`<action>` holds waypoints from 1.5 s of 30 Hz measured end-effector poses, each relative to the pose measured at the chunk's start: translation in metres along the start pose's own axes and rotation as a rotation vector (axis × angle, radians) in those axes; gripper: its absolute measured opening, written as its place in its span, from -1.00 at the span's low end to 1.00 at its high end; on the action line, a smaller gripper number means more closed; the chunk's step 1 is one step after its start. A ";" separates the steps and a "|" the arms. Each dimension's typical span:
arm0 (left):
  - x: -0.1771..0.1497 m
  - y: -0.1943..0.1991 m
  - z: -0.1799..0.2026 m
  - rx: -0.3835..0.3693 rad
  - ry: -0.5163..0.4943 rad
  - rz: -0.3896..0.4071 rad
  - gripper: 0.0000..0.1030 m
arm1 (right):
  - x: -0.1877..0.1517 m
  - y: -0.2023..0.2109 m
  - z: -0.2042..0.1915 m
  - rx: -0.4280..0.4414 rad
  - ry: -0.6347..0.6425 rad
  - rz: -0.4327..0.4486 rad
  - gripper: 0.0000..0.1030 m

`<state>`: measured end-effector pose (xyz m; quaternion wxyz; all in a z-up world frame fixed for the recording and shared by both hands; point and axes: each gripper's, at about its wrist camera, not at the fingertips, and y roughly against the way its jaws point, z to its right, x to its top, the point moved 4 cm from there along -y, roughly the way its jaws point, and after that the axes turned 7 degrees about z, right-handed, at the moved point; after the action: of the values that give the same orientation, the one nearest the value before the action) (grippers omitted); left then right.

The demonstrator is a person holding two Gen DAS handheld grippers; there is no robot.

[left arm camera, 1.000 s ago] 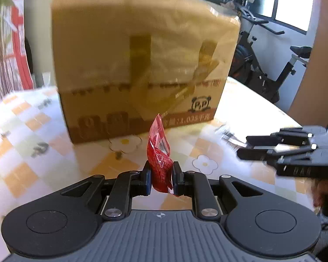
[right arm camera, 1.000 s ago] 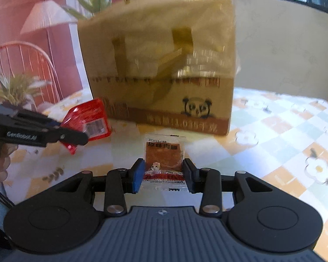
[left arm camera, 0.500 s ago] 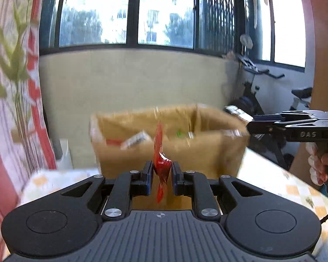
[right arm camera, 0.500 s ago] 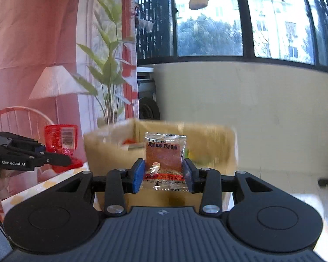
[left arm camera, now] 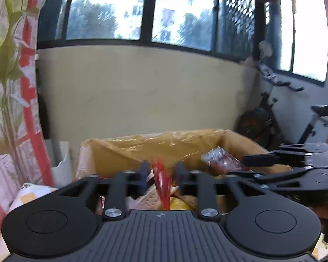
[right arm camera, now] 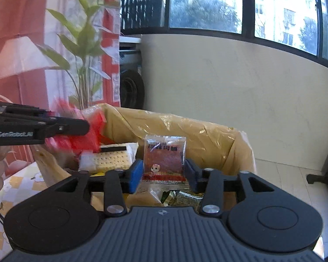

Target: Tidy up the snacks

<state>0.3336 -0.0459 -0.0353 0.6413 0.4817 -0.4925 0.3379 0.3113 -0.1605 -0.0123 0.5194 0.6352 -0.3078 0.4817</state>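
The cardboard box [right arm camera: 207, 139], open-topped and lined with yellowish film, fills the lower centre of both wrist views; assorted snacks already lie inside, including a pale cracker pack [right arm camera: 113, 155] at centre left of the right wrist view.

Both grippers are positioned over the box opening. The left gripper [left arm camera: 160, 172] shows at lower centre of its own view, and its jaws have just been opening: the red packet [left arm camera: 161, 185] sits blurred between the pads with a visible gap each side, so it is judged released and dropping. The right gripper [right arm camera: 163, 172] has likewise just been opening; the clear jerky packet [right arm camera: 164, 159] stands upright between the blue pads, with a gap on the right side and the left edge close to its pad. Contact there cannot be confirmed.

Recommendation for the step in hand: keep both grippers over the middle of the opening, clear of the film-lined rim, until each packet has dropped free. Open the right jaws wider if the jerky packet clings. Withdraw upward only, so neither gripper drags the lining or fouls the other.
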 end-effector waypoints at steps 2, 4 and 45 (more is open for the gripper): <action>0.002 0.001 -0.001 0.029 -0.001 0.008 0.31 | 0.001 0.000 0.000 -0.012 -0.004 -0.001 0.31; 0.004 0.008 0.001 0.026 -0.004 0.016 0.40 | 0.003 0.004 0.000 -0.024 -0.002 -0.002 0.47; 0.056 0.221 0.055 0.191 -0.081 0.165 0.92 | 0.040 0.235 -0.066 -0.213 -0.174 0.186 1.00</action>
<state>0.1320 -0.0328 0.0842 0.5420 0.5116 -0.5215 0.4154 0.0965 -0.1568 0.1097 0.5081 0.5847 -0.4584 0.4357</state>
